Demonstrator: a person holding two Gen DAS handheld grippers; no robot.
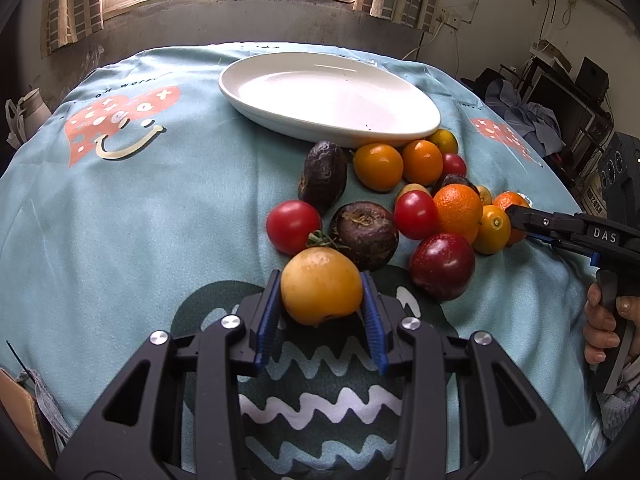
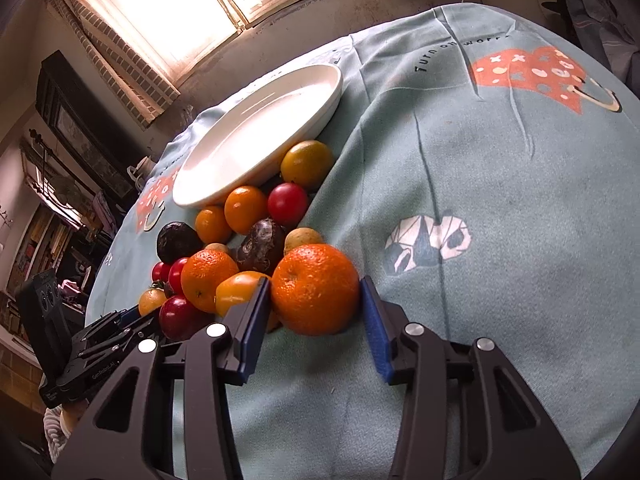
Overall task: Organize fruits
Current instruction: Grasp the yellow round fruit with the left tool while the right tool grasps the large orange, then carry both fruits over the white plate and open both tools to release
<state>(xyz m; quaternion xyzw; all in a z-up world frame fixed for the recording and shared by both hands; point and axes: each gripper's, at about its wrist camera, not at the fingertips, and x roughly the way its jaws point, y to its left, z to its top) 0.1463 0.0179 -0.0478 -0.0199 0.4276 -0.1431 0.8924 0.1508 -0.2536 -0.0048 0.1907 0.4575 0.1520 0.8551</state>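
Both tongs closed around fruit at the near edge of the pile, with the white plate beyond.

The left tongs (image 1: 321, 304) clamp a smooth yellow-orange round fruit (image 1: 321, 285), both ribbed blue pads pressed to its sides; just beyond it lie a glossy red tomato (image 1: 293, 226) and a wrinkled dark purple fruit (image 1: 365, 234). The right tongs (image 2: 316, 312) sit narrow around a dimpled orange (image 2: 315, 289): the left pad touches its skin, and the right pad (image 2: 374, 320) stands at its edge, though contact there cannot be told. A second orange (image 2: 208, 278) lies just left of these tongs. The rest of the pile, small orange, red and dark fruits, stretches ahead to the oval glazed plate (image 1: 280, 116), which holds nothing. Everything rests on a counter under a soft pale blue printed cloth (image 1: 160, 208).
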